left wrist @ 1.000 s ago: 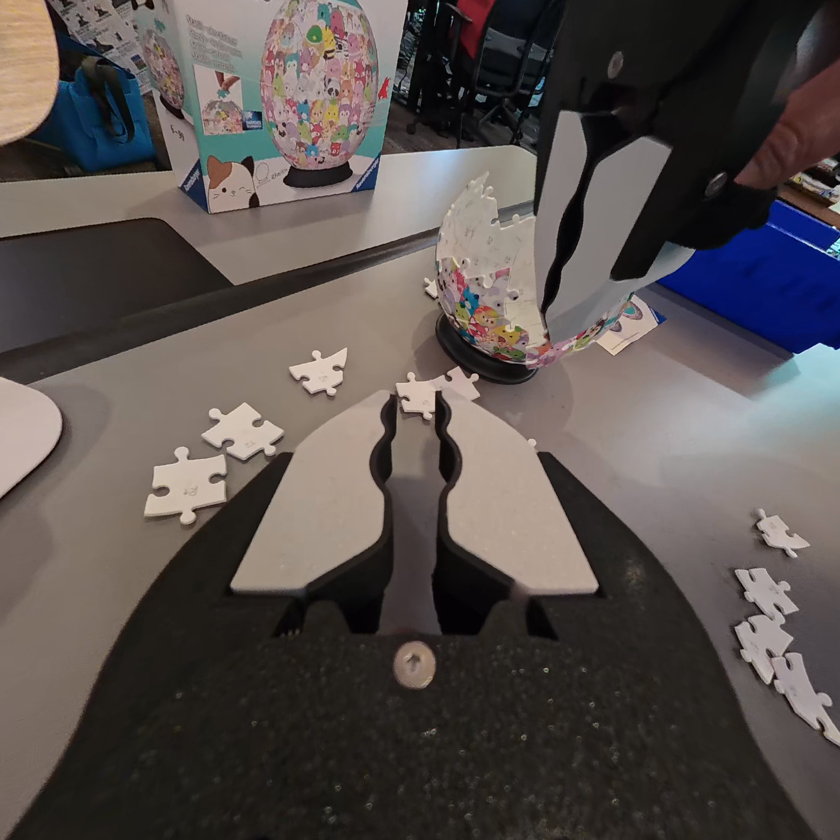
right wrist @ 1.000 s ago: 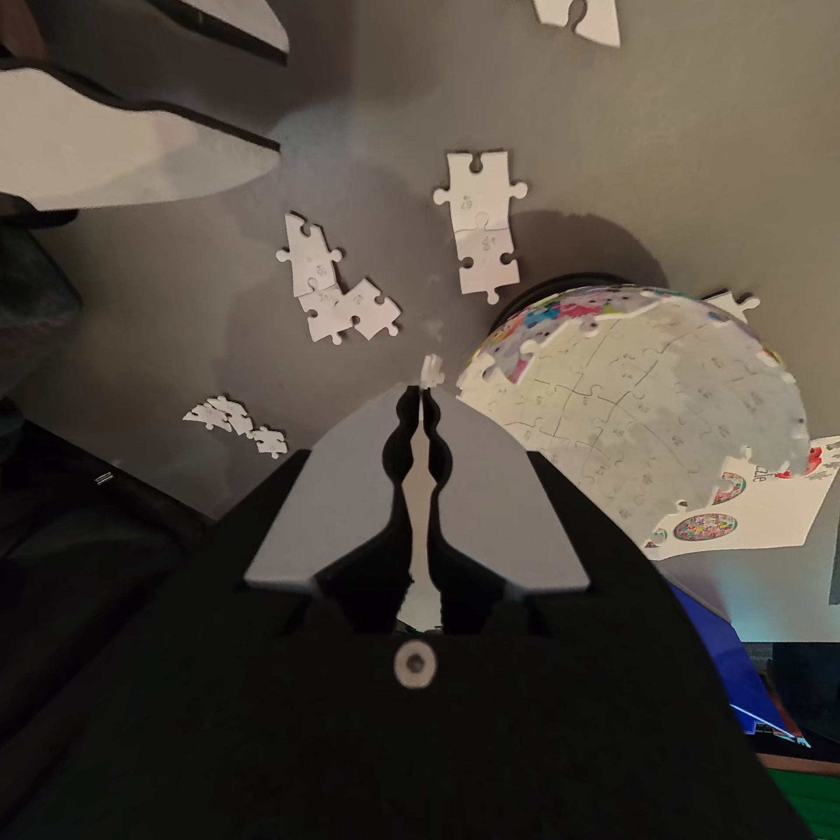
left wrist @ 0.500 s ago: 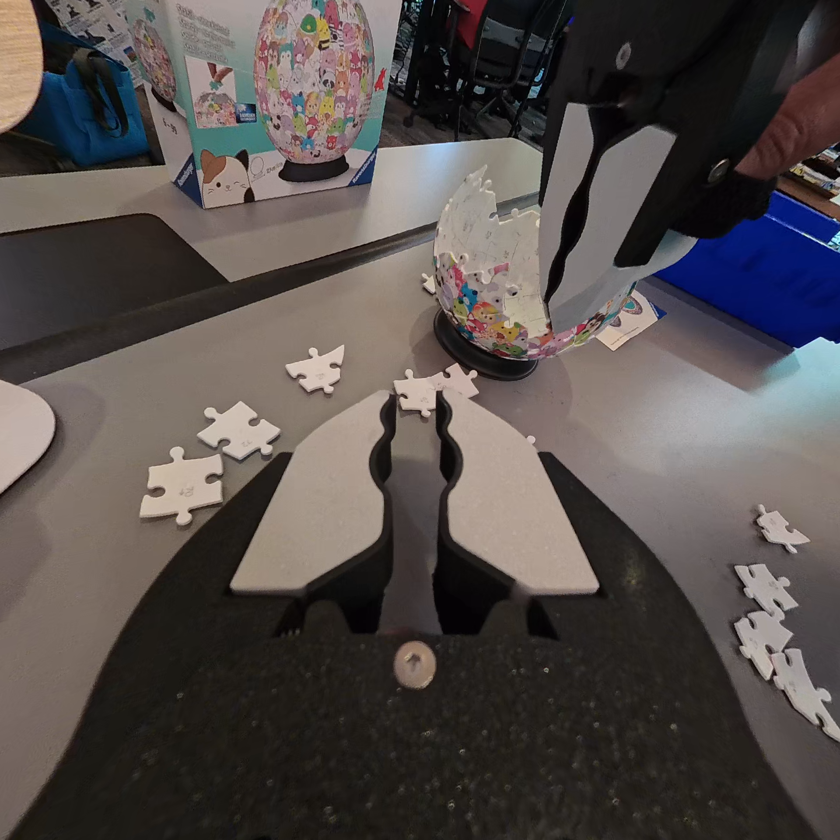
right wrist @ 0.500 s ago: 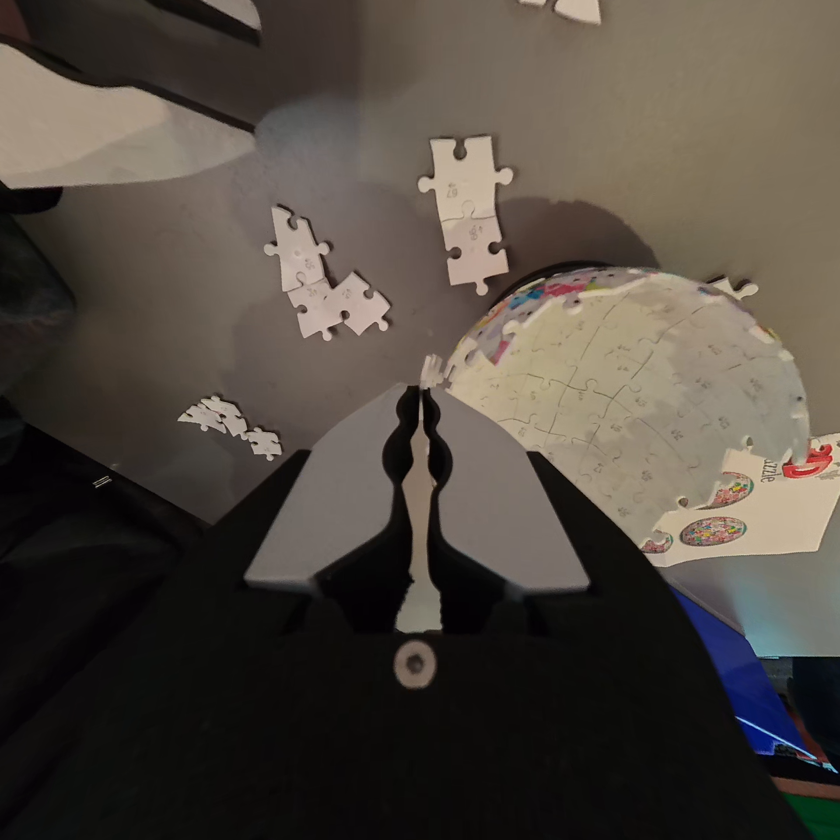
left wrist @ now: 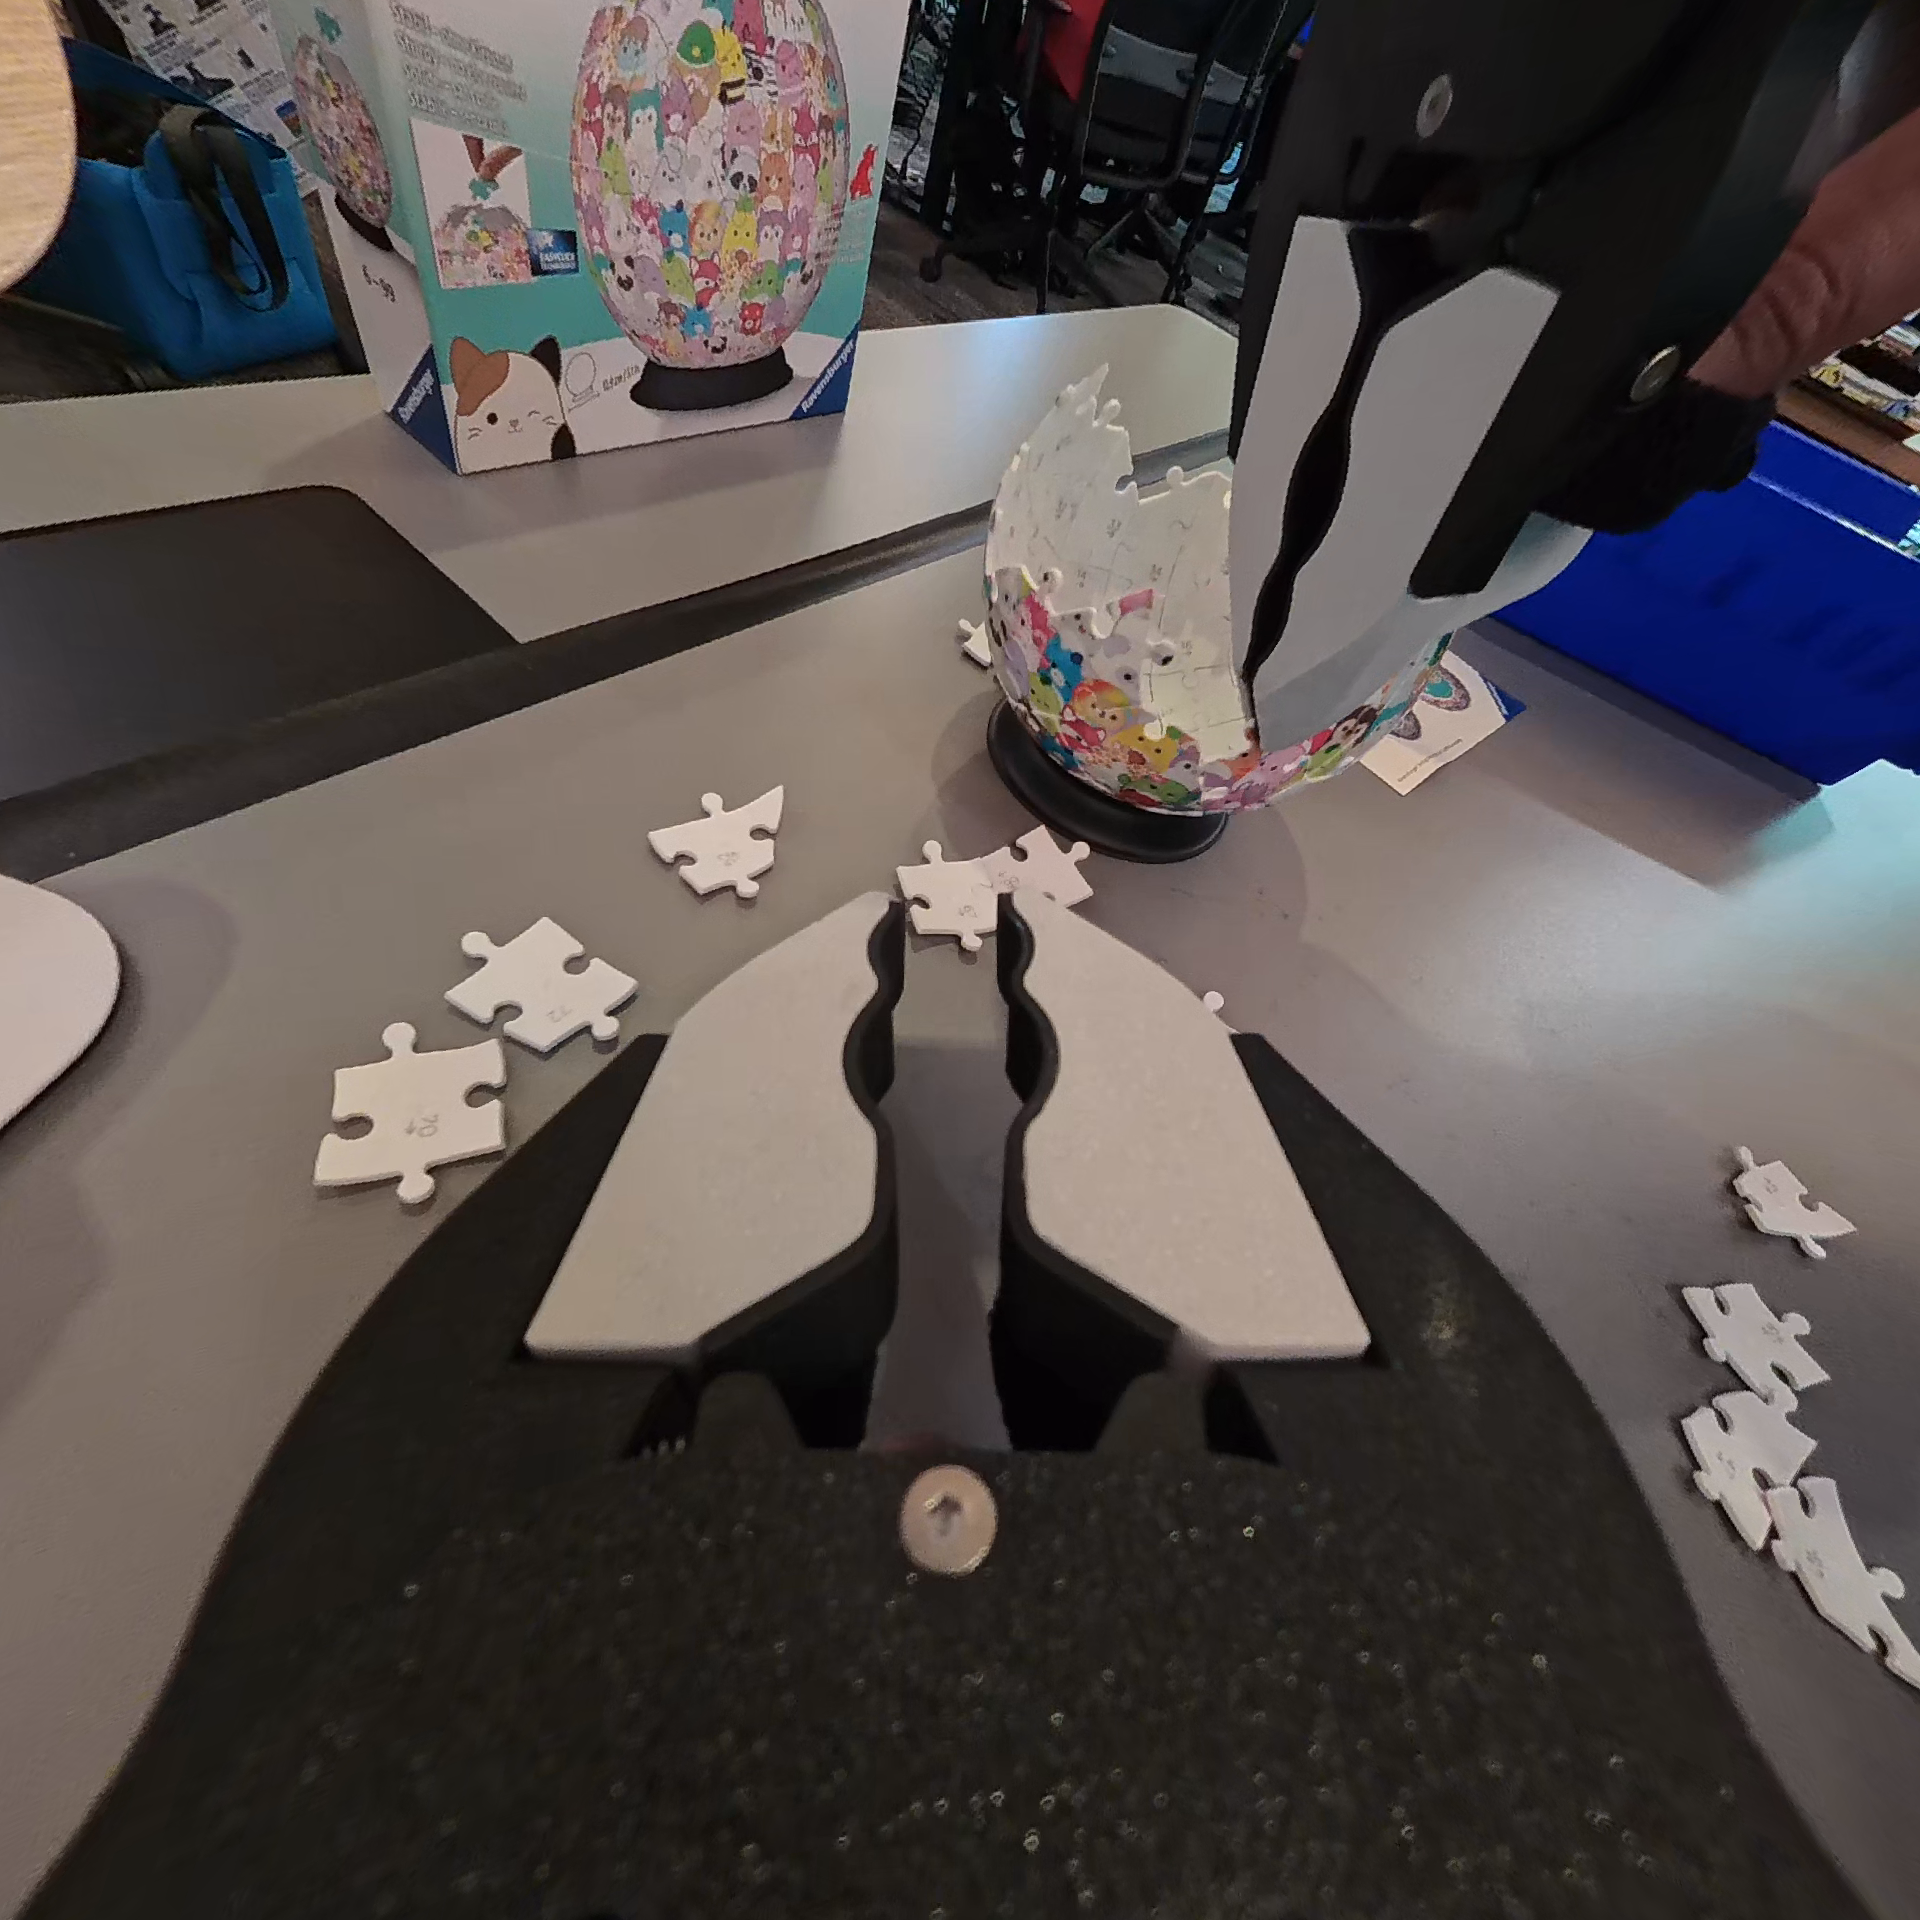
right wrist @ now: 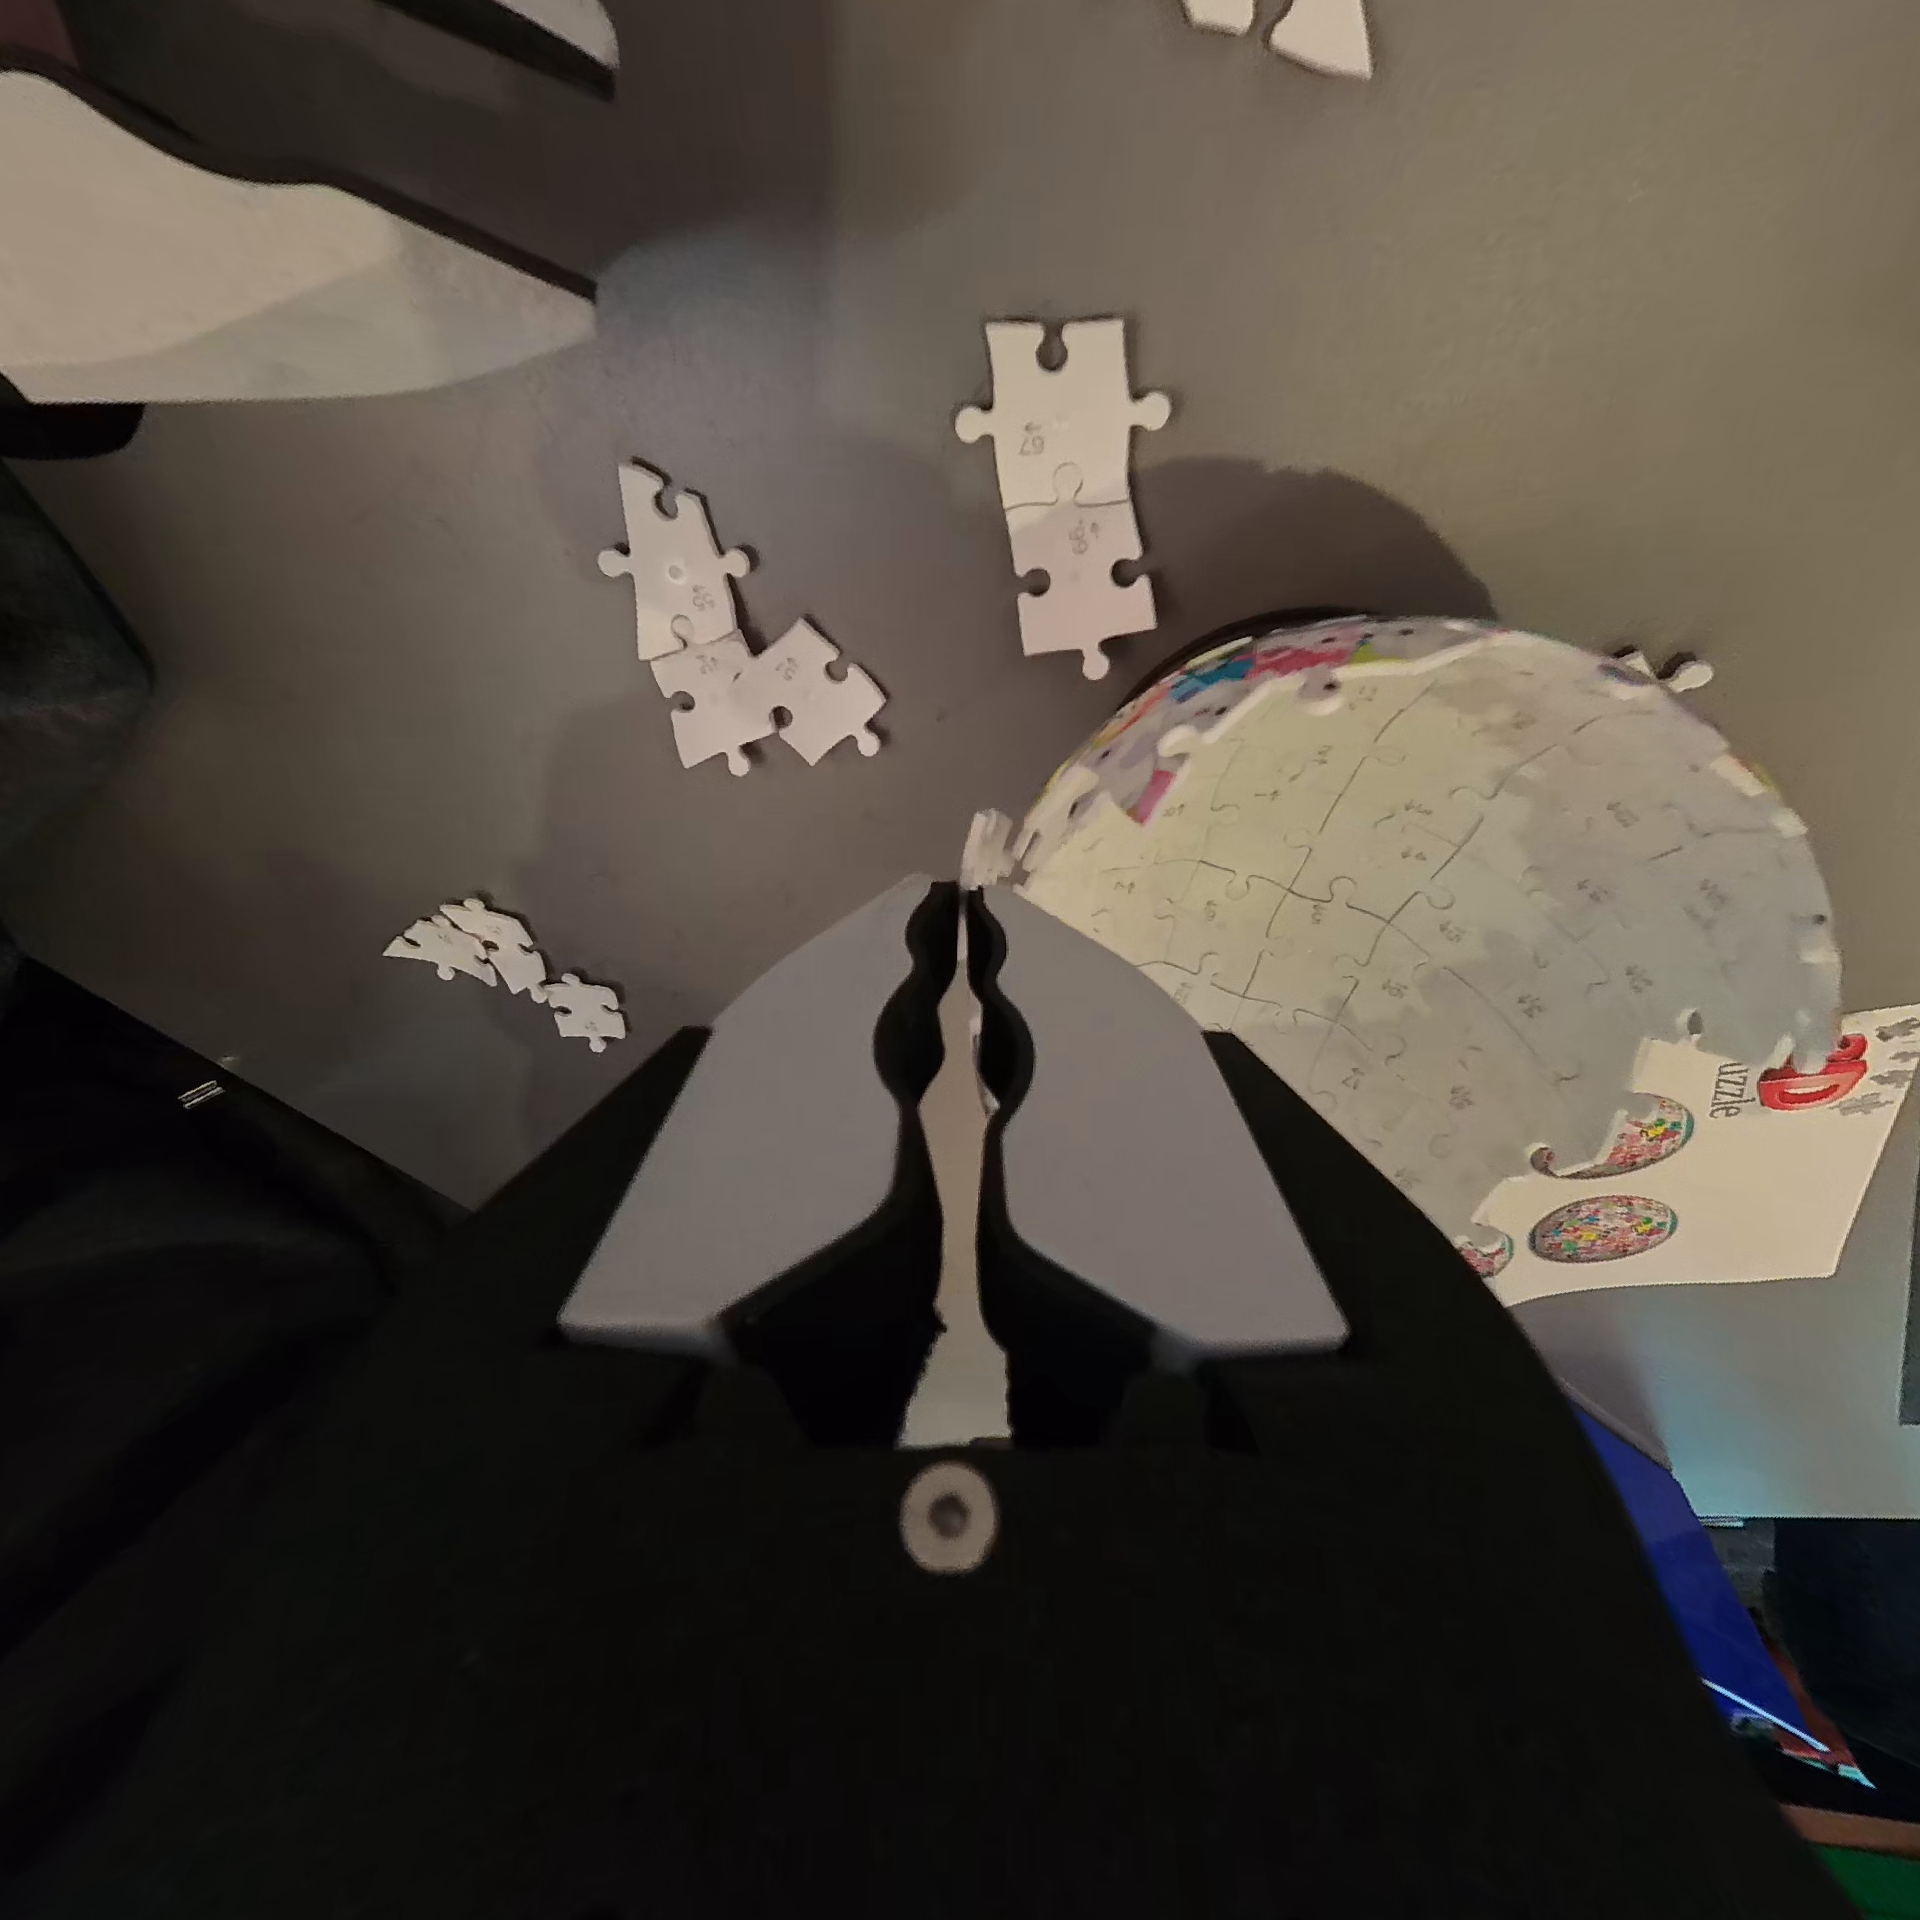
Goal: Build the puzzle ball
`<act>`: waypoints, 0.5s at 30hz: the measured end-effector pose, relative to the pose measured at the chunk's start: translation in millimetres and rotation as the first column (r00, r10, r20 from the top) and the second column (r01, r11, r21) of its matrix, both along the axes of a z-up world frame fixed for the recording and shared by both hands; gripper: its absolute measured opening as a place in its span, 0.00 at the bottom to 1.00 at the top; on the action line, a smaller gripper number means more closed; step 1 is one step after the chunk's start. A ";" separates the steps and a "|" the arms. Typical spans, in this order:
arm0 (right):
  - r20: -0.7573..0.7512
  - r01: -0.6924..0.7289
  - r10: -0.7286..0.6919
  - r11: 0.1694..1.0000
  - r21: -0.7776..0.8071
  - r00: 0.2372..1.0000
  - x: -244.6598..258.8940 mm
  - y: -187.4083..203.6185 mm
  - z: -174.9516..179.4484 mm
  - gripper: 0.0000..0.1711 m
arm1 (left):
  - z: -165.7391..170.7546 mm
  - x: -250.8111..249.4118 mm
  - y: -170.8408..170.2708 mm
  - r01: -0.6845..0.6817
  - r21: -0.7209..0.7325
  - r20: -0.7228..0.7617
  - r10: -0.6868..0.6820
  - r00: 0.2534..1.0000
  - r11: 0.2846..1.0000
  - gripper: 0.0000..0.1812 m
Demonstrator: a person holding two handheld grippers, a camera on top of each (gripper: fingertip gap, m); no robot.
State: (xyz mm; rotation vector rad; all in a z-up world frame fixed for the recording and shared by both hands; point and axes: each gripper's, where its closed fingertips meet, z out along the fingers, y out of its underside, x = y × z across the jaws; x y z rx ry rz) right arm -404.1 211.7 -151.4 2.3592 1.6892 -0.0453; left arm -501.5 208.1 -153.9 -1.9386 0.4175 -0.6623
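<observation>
right wrist view — tool (right wrist: 964,902) downward, pinching piece (right wrist: 987,847)

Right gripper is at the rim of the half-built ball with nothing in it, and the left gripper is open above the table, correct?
Not quite. The right gripper is shut on a white puzzle piece at the ball rim, per the right wrist view. The left gripper is open.

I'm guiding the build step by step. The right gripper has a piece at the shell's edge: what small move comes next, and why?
Probably ease the right gripper a touch toward the puzzle ball and press the held piece into the rim. The piece sits right at the jagged edge but does not look seated, and the left gripper is open and idle over the table.
</observation>
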 end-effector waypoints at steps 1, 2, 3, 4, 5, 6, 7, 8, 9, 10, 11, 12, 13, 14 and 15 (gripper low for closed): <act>0.001 -0.003 0.003 1.000 0.002 1.000 0.5 0.1 -0.1 0.01 | -0.1 0.2 -0.1 0.000 0.000 -0.002 0.000 1.000 1.000 0.09; -0.001 -0.003 0.003 1.000 0.004 1.000 0.6 0.4 -0.2 0.01 | -0.2 0.3 -0.2 0.001 0.000 -0.003 -0.001 1.000 1.000 0.09; 0.000 -0.003 0.003 1.000 0.005 1.000 1.1 0.6 -0.2 0.01 | -0.4 0.6 -0.3 0.002 0.000 -0.005 -0.002 1.000 1.000 0.09; 0.002 -0.005 0.005 1.000 0.006 1.000 1.7 0.7 -0.3 0.01 | -0.4 0.8 -0.3 0.003 0.001 -0.007 -0.003 1.000 1.000 0.09; 0.003 -0.007 0.007 1.000 0.010 1.000 2.1 1.2 -0.5 0.01 | -0.4 1.2 -0.5 0.004 0.003 -0.010 -0.004 1.000 1.000 0.09; 0.002 -0.010 0.010 1.000 0.015 1.000 2.3 1.9 -0.4 0.01 | -0.4 1.6 -0.8 0.006 0.005 -0.013 -0.005 1.000 1.000 0.09; 0.001 -0.010 0.010 1.000 0.015 1.000 2.3 2.1 -0.3 0.01 | -0.5 2.1 -1.1 0.006 0.008 -0.018 -0.006 1.000 1.000 0.09; -0.001 -0.011 0.011 1.000 0.015 1.000 2.4 2.4 -0.1 0.01 | -0.5 2.9 -1.4 0.008 0.011 -0.024 -0.008 1.000 1.000 0.09; -0.002 -0.011 0.011 1.000 0.016 1.000 2.3 2.6 0.1 0.01 | -0.5 4.0 -1.8 0.011 0.014 -0.029 -0.011 1.000 1.000 0.10; -0.004 -0.011 0.011 1.000 0.016 1.000 2.0 2.8 0.1 0.01 | -0.7 5.2 -2.2 0.014 0.017 -0.037 -0.014 0.999 1.000 0.10; -0.006 -0.011 0.011 1.000 0.017 1.000 1.7 3.1 0.0 0.01 | -1.3 6.3 -2.4 0.017 0.019 -0.047 -0.016 0.999 1.000 0.10; -0.006 -0.011 0.011 1.000 0.016 1.000 1.6 3.0 -0.4 0.01 | -1.9 7.2 -2.7 0.019 0.020 -0.058 -0.018 0.998 1.000 0.10; -0.006 -0.012 0.013 1.000 0.016 1.000 1.5 2.9 -0.7 0.01 | -2.5 8.0 -3.0 0.021 0.022 -0.067 -0.019 0.998 1.000 0.10; -0.006 -0.013 0.013 1.000 0.018 1.000 1.3 3.3 -0.9 0.01 | -2.9 8.5 -3.2 0.022 0.025 -0.076 -0.020 0.997 0.999 0.10; -0.008 -0.012 0.013 1.000 0.019 1.000 1.3 3.6 -1.0 0.01 | -3.3 9.1 -3.4 0.024 0.025 -0.082 -0.021 0.996 0.999 0.10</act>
